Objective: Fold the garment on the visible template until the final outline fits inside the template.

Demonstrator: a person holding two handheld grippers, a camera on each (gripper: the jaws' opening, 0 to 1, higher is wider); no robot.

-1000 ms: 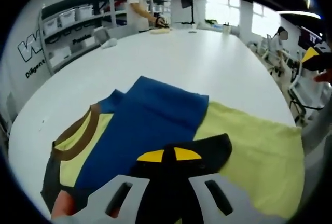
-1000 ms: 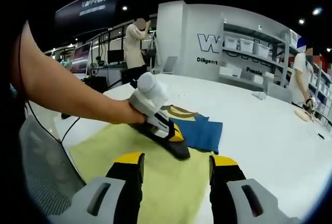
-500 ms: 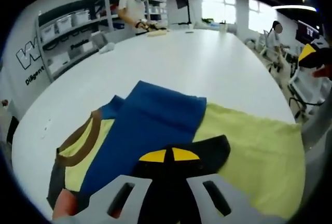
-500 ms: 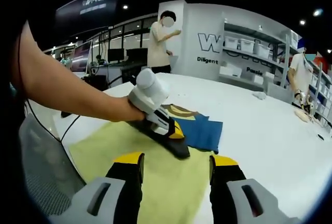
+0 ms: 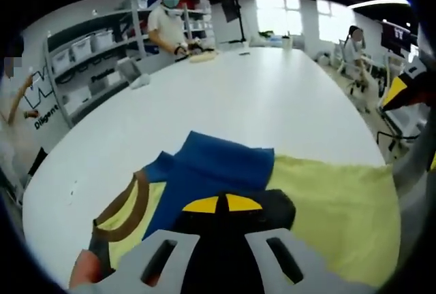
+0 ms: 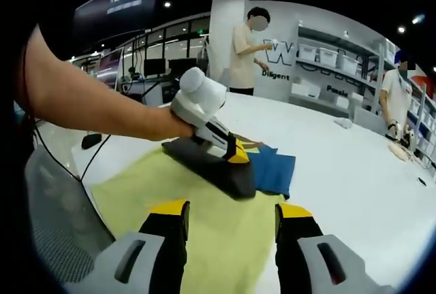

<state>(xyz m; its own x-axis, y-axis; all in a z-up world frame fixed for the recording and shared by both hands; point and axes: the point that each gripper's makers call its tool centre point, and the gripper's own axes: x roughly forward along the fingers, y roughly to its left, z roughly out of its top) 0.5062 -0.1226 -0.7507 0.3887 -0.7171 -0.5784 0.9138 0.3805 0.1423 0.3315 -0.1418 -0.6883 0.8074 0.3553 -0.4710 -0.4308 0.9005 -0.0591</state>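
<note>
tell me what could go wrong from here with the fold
1. The left tool pinches only a black fabric edge and holds it above the yellow-green template; it might slip out mid-fold.
2. The blue panel already reaches past the template's far edge onto the white table, so the outline may end up outside.
3. The right tool hangs open, nothing pinning the rest.

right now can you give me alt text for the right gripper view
The left tool, held in a person's hand, is shut on a dark flap of the garment, lifted above the yellow-green template on a white table; the right tool waits open below.
</note>
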